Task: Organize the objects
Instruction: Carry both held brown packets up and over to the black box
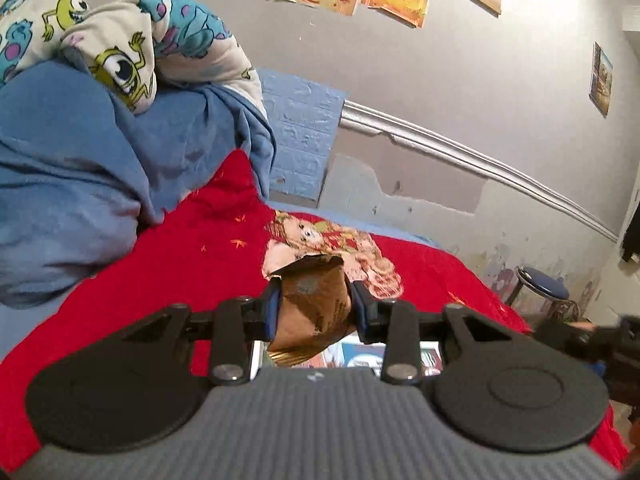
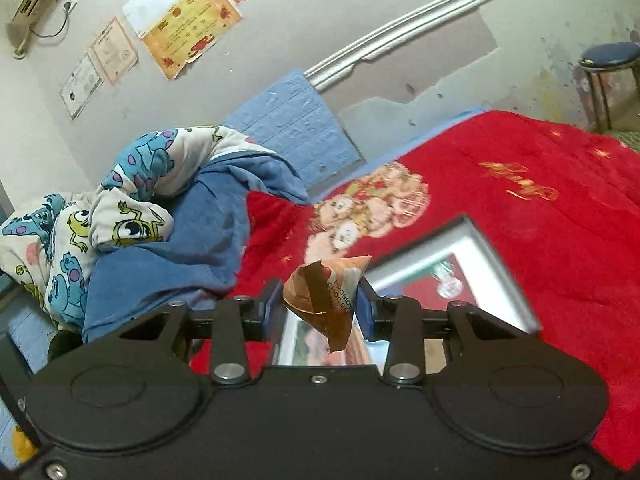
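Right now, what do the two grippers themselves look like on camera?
The left gripper has a ribbed grey body, black round discs and link arms with silver pivots, and blue-padded jaws. The right gripper matches, but its body is plain black with small screws. No cables or sleeves show.

The left gripper (image 1: 316,304) has a grey ribbed housing, with two black round discs at four and eight o'clock and silver rivets on flat black link arms. Blue pads line its black fingers (image 1: 271,312). The right gripper (image 2: 318,304) matches, but its housing is smooth black, with small screws at its lower corners.
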Demonstrator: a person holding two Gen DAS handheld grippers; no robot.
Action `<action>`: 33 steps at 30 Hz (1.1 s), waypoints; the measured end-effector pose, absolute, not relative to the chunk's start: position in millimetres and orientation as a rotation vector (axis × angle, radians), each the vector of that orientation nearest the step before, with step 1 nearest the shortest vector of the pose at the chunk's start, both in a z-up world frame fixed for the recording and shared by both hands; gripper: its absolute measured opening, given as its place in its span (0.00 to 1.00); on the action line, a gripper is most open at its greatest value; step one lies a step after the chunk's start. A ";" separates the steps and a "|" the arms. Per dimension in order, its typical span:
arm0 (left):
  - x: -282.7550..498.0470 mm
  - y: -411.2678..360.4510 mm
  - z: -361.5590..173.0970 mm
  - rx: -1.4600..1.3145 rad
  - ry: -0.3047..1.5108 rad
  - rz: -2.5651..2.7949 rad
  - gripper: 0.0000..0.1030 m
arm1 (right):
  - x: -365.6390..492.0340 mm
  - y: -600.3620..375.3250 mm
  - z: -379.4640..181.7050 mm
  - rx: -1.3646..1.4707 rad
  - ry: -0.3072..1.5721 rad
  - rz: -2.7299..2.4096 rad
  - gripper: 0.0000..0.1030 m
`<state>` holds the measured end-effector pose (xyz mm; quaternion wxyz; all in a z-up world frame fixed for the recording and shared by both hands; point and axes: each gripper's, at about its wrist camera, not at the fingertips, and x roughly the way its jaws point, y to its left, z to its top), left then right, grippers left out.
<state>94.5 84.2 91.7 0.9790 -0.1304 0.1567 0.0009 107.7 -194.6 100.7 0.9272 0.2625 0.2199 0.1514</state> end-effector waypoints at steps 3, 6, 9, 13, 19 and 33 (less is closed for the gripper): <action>105.6 80.3 84.4 -0.248 0.332 -0.018 0.39 | 139.8 -172.8 100.2 0.520 0.472 0.291 0.36; 114.4 77.8 69.4 -0.218 0.369 -0.026 0.39 | 172.0 -161.2 85.5 0.613 0.519 0.296 0.36; 123.2 81.6 51.0 -0.239 0.414 -0.034 0.39 | 190.1 -150.6 60.1 0.639 0.562 0.313 0.36; 136.5 89.8 25.9 -0.293 0.496 -0.004 0.39 | 196.5 -141.4 25.2 0.644 0.638 0.344 0.36; 145.6 84.2 3.4 -0.241 0.575 0.007 0.39 | 199.8 -128.4 2.3 0.568 0.707 0.342 0.36; 151.5 70.0 -23.1 -0.222 0.638 -0.040 0.39 | 214.9 -123.7 -16.7 0.580 0.777 0.331 0.36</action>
